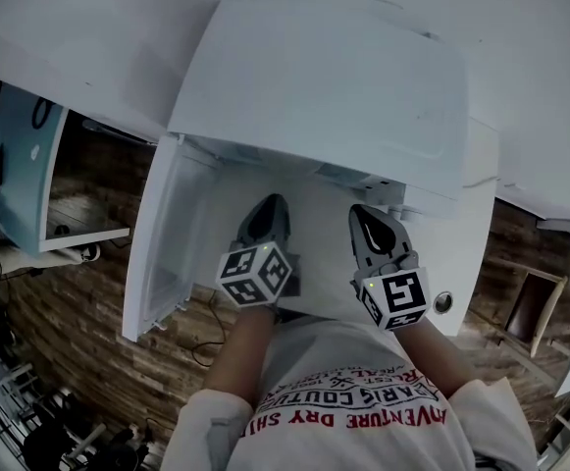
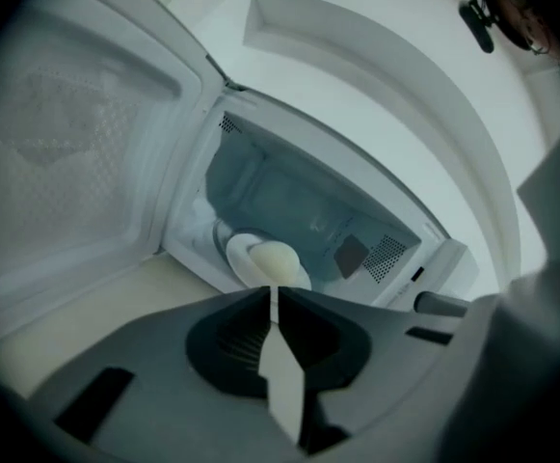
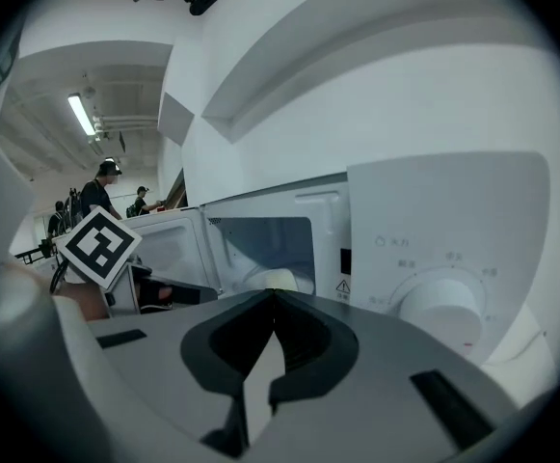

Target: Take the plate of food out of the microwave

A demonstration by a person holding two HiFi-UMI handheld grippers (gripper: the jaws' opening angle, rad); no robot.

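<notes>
Outside microwave (image 1: 324, 86), left gripper (image 2: 271, 297) closed, empty

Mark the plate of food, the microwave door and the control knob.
plate of food (image 2: 265, 261), left gripper view, on the pale food in its middle
microwave door (image 2: 77, 133), left gripper view, on its inner window panel
control knob (image 3: 440, 302), right gripper view, on its round front face

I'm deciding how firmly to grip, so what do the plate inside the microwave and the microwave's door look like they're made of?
The plate looks like glazed ceramic or melamine: it is white and smooth with a thin rim, but too small to settle which. The microwave door seems to have a matte white frame of plastic or painted metal, and the faint speckle on its inner panel suggests a mesh window.
</notes>
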